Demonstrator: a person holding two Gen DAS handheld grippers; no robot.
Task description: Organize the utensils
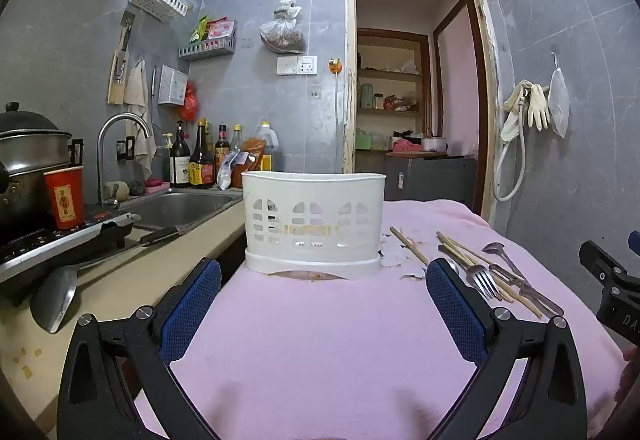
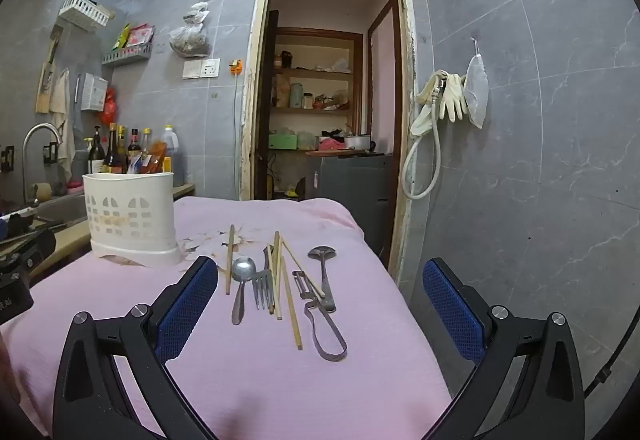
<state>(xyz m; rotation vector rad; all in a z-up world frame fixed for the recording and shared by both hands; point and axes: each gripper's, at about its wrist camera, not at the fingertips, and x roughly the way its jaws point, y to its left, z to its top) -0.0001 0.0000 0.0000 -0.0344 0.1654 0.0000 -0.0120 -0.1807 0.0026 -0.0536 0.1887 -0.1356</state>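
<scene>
A white slotted utensil holder [image 1: 314, 224] stands upright on the pink cloth, straight ahead of my left gripper [image 1: 323, 288], which is open and empty. It also shows at the left in the right wrist view [image 2: 132, 220]. Loose utensils lie on the cloth right of it: a spoon [image 2: 242, 286], a fork [image 2: 263, 286], several wooden chopsticks [image 2: 280, 280], a peeler [image 2: 318, 314] and a small ladle [image 2: 323, 264]. My right gripper [image 2: 320, 290] is open and empty, just short of them.
The pink cloth [image 2: 248, 372] covers a table that ends at the right near a grey tiled wall. To the left are a counter with a sink [image 1: 180, 205], bottles, a red cup [image 1: 65, 197], a pot and a spatula [image 1: 60, 292]. A doorway lies behind.
</scene>
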